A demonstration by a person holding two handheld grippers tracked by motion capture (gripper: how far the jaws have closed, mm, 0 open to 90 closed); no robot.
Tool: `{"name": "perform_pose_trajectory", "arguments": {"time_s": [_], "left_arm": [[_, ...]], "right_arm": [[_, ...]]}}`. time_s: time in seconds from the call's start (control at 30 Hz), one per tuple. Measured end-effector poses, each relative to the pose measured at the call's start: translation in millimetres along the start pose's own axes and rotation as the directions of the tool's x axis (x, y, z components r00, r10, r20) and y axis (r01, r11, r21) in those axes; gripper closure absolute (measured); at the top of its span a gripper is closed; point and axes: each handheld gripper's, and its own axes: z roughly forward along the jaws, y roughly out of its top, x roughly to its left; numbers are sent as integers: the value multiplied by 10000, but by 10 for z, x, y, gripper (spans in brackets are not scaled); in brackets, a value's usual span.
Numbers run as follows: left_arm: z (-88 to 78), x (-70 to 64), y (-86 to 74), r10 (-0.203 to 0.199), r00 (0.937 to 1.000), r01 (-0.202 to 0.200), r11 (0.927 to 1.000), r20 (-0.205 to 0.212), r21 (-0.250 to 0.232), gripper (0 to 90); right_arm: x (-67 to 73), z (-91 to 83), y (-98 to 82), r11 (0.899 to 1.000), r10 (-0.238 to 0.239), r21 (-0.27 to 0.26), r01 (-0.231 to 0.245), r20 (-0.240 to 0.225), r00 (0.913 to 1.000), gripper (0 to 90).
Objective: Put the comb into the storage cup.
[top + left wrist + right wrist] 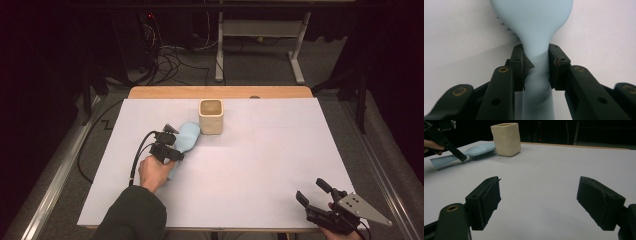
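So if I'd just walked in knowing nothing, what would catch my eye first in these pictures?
Probably the pale blue hairbrush lying on the white table, left of middle, with the left tool clamped around its neck. Just beyond its head stands a cream square cup, near the table's far edge. At the near right corner, the right tool is held with its jaws wide open, gripping nothing.

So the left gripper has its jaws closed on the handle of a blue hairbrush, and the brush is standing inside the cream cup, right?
Not quite. The left gripper does have its jaws closed on the hairbrush handle, but the brush lies on the table beside the cup, not inside it. The right gripper view shows it flat on the white surface, bristles down, its head next to the cup.
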Motion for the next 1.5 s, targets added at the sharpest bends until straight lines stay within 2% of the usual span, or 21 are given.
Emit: {"name": "perform_pose_trajectory", "arguments": {"time_s": [0.7, 0.9, 1.5], "left_arm": [[-204, -24, -91, 496, 9988, -498, 9974, -50, -523, 698], [-230, -36, -153, 733, 9972, -720, 9948, 166, -719, 697], [-349, -11, -308, 1054, 9933, -987, 9872, 484, -1252, 697]], "right_arm": [[-2, 1, 0, 10000, 4, -34, -4, -52, 10000, 197], [6, 10, 3, 10000, 30, 44, -31, 23, 10000, 197], [9, 19, -1, 10000, 14, 95, -15, 114, 9999, 197]]}}
